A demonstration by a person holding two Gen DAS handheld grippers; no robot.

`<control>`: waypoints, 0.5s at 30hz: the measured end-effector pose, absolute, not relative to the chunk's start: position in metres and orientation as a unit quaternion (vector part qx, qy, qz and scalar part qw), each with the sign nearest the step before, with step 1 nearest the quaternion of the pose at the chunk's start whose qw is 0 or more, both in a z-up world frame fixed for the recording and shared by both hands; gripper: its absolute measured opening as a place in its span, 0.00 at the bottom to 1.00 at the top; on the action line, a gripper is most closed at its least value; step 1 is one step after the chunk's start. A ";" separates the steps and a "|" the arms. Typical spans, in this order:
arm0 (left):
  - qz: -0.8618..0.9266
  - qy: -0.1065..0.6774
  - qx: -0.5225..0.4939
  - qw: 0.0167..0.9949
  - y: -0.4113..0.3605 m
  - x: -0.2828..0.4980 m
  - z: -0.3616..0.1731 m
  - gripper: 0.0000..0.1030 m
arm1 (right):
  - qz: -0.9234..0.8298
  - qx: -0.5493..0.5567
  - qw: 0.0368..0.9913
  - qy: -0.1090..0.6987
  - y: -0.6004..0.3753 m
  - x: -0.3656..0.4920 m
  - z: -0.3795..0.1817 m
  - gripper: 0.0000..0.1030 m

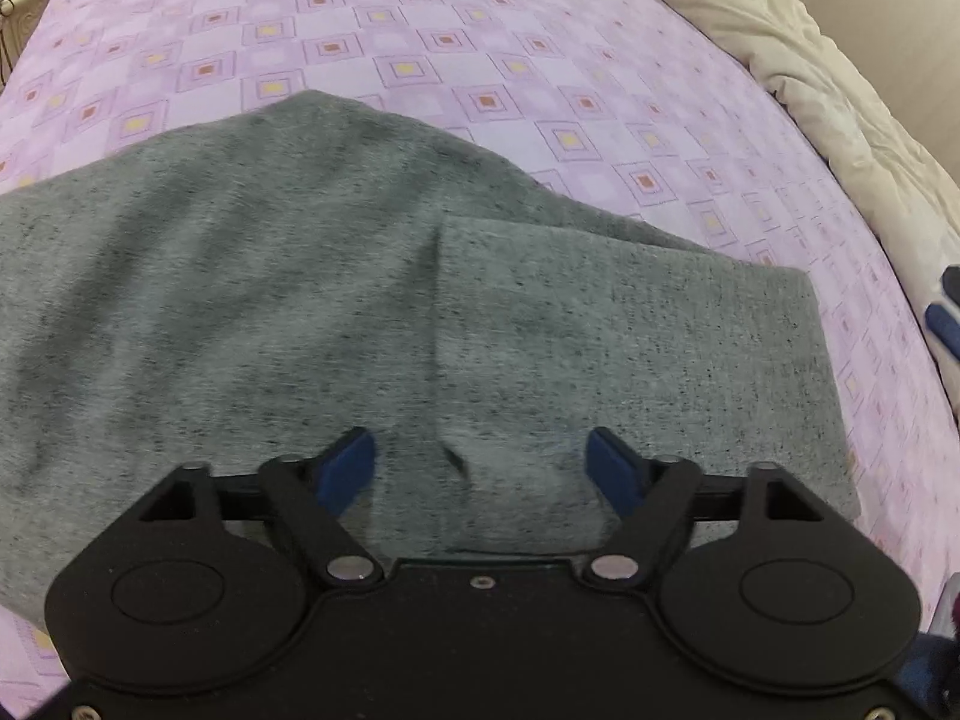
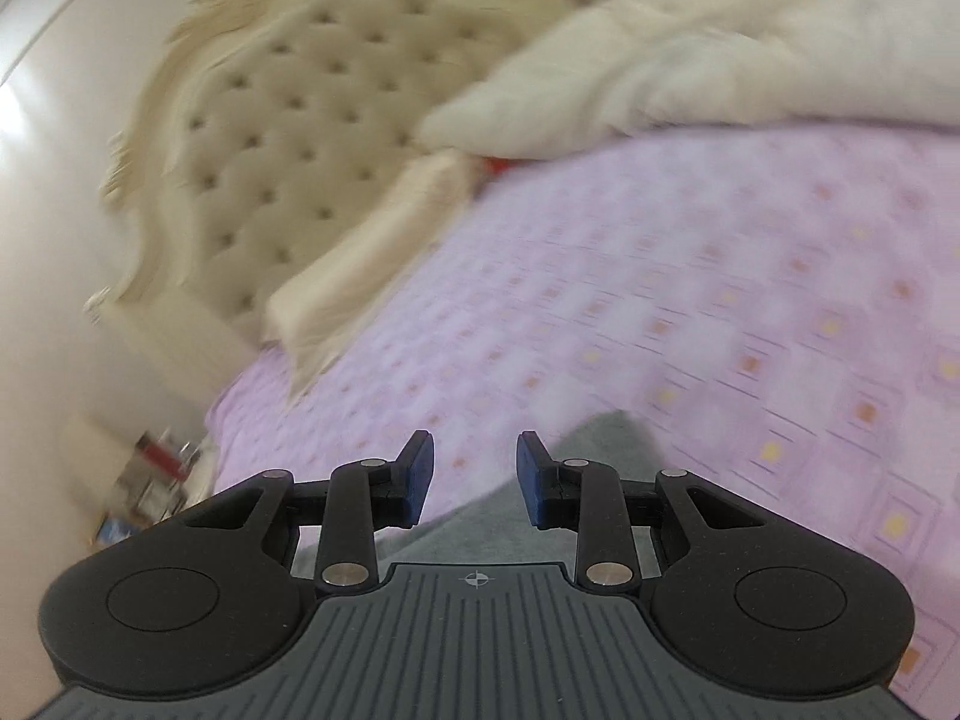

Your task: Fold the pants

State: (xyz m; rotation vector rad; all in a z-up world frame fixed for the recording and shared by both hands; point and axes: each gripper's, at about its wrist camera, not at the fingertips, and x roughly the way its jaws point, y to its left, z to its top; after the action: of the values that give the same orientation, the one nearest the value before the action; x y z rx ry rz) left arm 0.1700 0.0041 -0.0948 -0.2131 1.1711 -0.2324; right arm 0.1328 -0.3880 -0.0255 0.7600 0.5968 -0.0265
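Grey knit pants (image 1: 300,276) lie folded on the purple patterned bedsheet (image 1: 420,48), with a doubled layer at the right (image 1: 630,324). My left gripper (image 1: 480,462) is open, low over the near edge of the pants, with cloth between its blue fingers (image 1: 612,468); whether it touches is unclear. My right gripper (image 2: 474,474) is open and empty, held above the bed. A grey corner of the pants (image 2: 600,444) shows just under and beyond it. The right wrist view is blurred by motion.
A cream duvet (image 1: 810,78) is piled along the right side of the bed and shows in the right wrist view (image 2: 690,54). A tufted cream headboard (image 2: 264,144) and a pillow (image 2: 360,276) stand at the bed's end. Clutter sits on a bedside stand (image 2: 150,480).
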 end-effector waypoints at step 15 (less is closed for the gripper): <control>-0.121 0.480 -0.079 0.865 0.001 0.143 -0.050 0.15 | -0.045 0.370 0.877 0.302 -0.378 0.136 -0.040 0.29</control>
State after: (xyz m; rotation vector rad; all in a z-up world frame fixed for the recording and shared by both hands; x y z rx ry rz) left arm 0.1425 0.0010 -0.0503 -0.1663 1.0056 -0.2530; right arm 0.1359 -0.3781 -0.0401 0.7715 0.6307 -0.0941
